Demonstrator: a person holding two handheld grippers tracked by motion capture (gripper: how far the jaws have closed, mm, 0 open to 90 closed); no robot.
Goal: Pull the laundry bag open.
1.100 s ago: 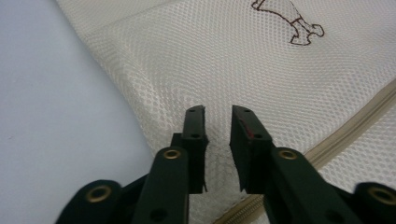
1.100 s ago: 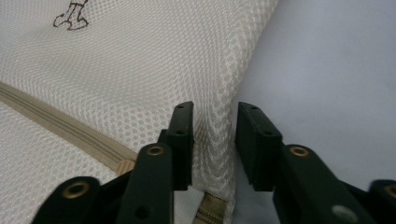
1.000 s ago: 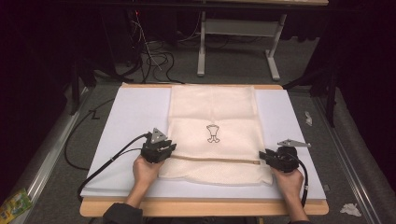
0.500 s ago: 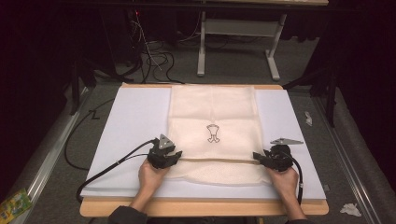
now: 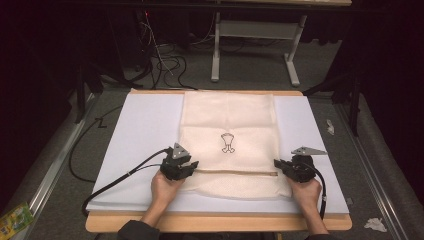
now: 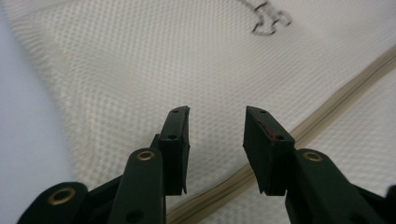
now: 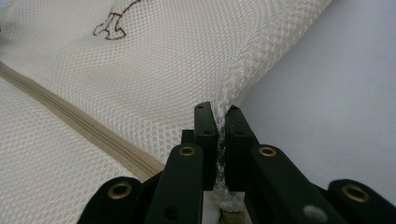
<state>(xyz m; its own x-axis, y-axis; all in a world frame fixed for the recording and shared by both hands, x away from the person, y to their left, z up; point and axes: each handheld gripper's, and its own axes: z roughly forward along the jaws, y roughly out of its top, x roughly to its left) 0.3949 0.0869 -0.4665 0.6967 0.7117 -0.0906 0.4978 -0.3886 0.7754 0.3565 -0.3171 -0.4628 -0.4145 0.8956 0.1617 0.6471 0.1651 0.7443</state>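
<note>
A cream mesh bag (image 5: 227,117) with a small dark logo (image 5: 228,143) lies flat on the white mat (image 5: 145,130), a beige zipper (image 5: 235,173) running across its near part. My left gripper (image 5: 192,165) is at the bag's left side by the zipper end. In the left gripper view the left gripper (image 6: 217,126) stands open over the mesh (image 6: 140,60), its jaws having just been opening, nothing pinched. My right gripper (image 5: 276,164) is at the bag's right edge. In the right gripper view the right gripper (image 7: 220,114) is shut on a raised fold of mesh (image 7: 177,60).
The mat covers a wooden table (image 5: 215,223). On the floor behind are a desk frame (image 5: 255,45) and loose cables (image 5: 165,65). Crumpled paper (image 5: 374,224) lies at the right, a green packet (image 5: 15,217) at the lower left.
Both hands have shifted slightly forward and inward onto the bag's side edges. The right jaws have closed on the mesh edge.
</note>
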